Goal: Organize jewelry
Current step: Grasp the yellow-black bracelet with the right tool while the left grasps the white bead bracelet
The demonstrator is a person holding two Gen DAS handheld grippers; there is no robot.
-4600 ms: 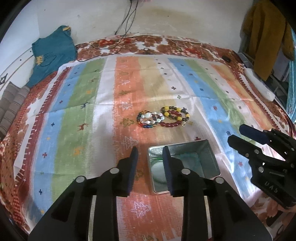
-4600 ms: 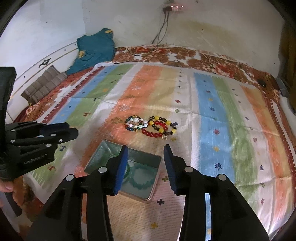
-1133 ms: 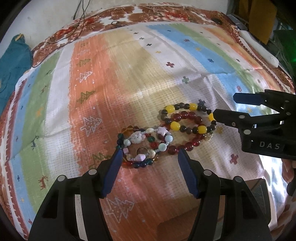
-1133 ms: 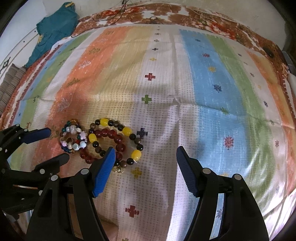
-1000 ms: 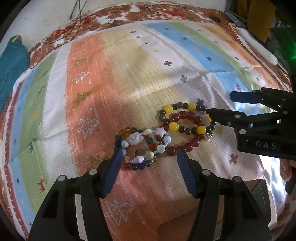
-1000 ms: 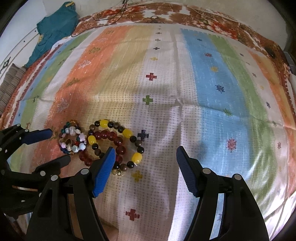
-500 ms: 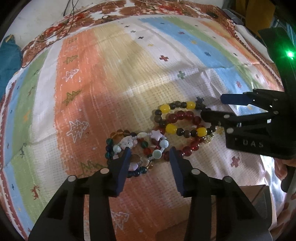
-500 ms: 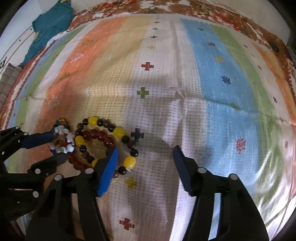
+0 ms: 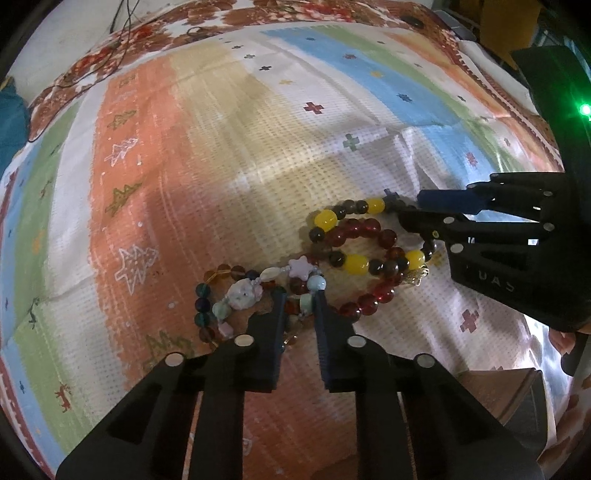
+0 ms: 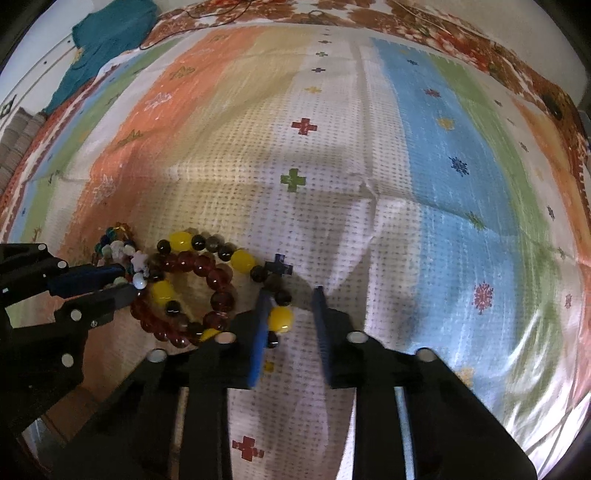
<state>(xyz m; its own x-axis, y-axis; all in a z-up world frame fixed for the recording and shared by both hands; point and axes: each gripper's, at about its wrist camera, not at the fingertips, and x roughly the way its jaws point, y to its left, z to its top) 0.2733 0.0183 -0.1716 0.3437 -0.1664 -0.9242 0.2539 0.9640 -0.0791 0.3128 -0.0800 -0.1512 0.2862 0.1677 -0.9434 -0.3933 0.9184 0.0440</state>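
Note:
Several bead bracelets lie bunched on the striped cloth. A mixed pastel and dark bead bracelet (image 9: 240, 295) with a star bead lies at the left of the bunch. A dark red bead bracelet (image 9: 365, 299) and a yellow-and-dark bead bracelet (image 9: 356, 262) overlap at the right. My left gripper (image 9: 300, 310) has narrowed around the near side of the mixed bracelet, a gap still between the fingers. My right gripper (image 10: 290, 310) has its fingers narrowed around the right edge of the yellow-and-dark bracelet (image 10: 280, 317), a gap still showing. The same gripper shows in the left wrist view (image 9: 413, 206).
The metal tin's corner (image 9: 517, 391) shows at the lower right behind my left gripper. A teal garment (image 10: 107, 33) and cables lie at the far edge of the bed. The striped cloth (image 10: 424, 147) spreads wide to the right.
Both grippers moved down and forward onto the bracelets and their fingers have closed in from wide open. The left now straddles the mixed bracelet, the right the yellow-and-dark one.

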